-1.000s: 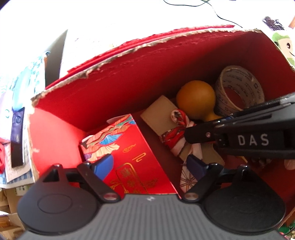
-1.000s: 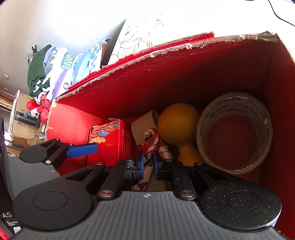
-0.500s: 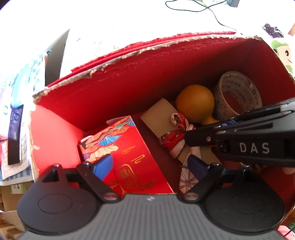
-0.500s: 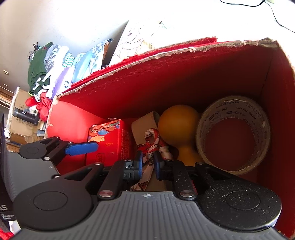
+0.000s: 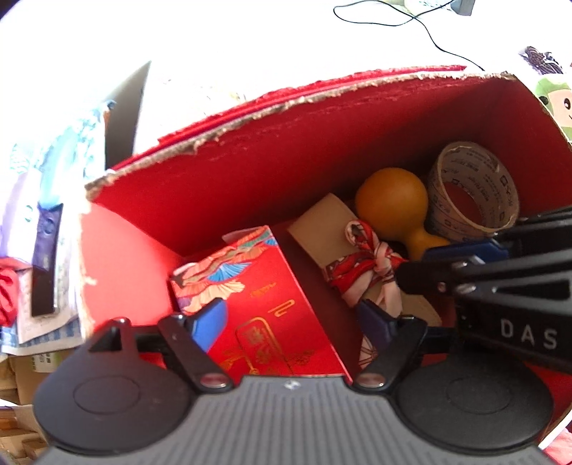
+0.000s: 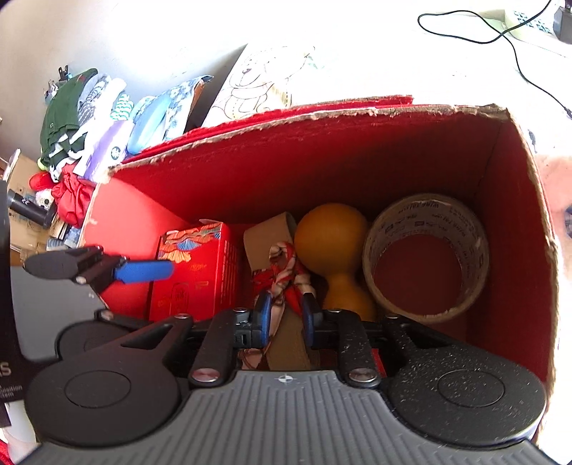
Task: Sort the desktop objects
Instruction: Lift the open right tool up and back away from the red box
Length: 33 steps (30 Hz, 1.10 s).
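A red cardboard box (image 5: 250, 171) (image 6: 321, 161) holds a patterned red gift box (image 5: 271, 300) (image 6: 196, 272), a beige card tied with a red-and-white ribbon (image 5: 361, 264) (image 6: 284, 272), an orange gourd (image 5: 391, 204) (image 6: 330, 236) and a tape roll (image 5: 472, 189) (image 6: 425, 257). My right gripper (image 6: 286, 316) (image 5: 414, 264) is open by a small gap, and the ribbon's tail lies between its blue pads. My left gripper (image 5: 293, 322) is open wide, straddling the gift box; one of its blue fingers (image 6: 143, 270) shows left of that box.
The box's torn top edge (image 6: 321, 114) runs along the far side. Folded clothes (image 6: 89, 118) and a printed cushion (image 6: 257, 86) lie beyond it on the left. A black cable (image 6: 500, 32) crosses the bright surface behind. A green plush (image 5: 552, 96) sits at the right.
The right gripper's fingers have spread apart, loosening from the ribbon they pinched. In the left wrist view the right gripper has drawn back to the right. The left gripper stays open.
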Each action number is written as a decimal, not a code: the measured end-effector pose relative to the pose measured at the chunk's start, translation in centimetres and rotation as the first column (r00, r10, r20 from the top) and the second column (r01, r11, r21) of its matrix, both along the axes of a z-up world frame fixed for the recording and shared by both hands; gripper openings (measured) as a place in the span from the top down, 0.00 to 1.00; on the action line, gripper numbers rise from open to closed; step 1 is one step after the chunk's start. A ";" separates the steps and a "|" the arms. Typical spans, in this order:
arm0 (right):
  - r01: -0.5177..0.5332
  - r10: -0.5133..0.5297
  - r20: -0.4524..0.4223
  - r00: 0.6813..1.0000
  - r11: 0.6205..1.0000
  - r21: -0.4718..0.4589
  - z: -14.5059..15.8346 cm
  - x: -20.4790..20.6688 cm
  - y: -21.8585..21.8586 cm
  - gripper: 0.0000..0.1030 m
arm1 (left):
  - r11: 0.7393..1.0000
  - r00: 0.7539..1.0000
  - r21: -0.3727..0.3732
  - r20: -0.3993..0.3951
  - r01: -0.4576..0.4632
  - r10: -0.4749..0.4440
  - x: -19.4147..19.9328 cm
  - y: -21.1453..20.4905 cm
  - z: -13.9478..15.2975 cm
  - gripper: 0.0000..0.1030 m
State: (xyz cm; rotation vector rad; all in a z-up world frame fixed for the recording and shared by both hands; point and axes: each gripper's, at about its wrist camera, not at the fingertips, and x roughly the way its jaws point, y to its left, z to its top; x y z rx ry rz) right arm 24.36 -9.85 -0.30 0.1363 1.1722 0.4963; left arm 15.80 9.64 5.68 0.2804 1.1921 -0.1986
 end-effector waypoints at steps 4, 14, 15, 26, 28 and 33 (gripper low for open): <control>0.003 -0.001 0.054 0.999 0.999 -0.037 1.0 -0.9 -0.6 0.80 | 0.999 0.999 0.011 0.028 -0.030 0.030 -0.9 -0.1 1.1 0.25; 0.079 -0.074 0.111 0.991 0.996 -0.046 3.2 -4.0 -2.4 0.71 | 0.994 0.990 -0.039 0.090 -0.106 0.109 -4.2 -4.0 3.0 0.19; 0.086 -0.079 0.123 0.989 0.995 -0.056 3.4 -4.3 -2.4 0.70 | 0.992 0.989 -0.050 0.092 -0.115 0.120 -4.2 -3.7 2.6 0.18; 0.115 -0.100 0.217 0.971 0.992 -0.059 6.2 -8.2 -4.1 0.68 | 0.981 0.970 -0.064 0.152 -0.183 0.191 -8.6 -5.2 3.7 0.09; 0.118 -0.100 0.234 0.967 0.991 -0.066 6.4 -9.1 -3.9 0.68 | 0.979 0.966 -0.061 0.160 -0.194 0.202 -9.3 -5.7 3.9 0.09; 0.121 -0.103 0.246 0.964 0.991 -0.060 6.6 -11.0 -4.3 0.68 | 0.973 0.962 -0.070 0.149 -0.219 0.227 -11.1 -5.2 4.7 0.09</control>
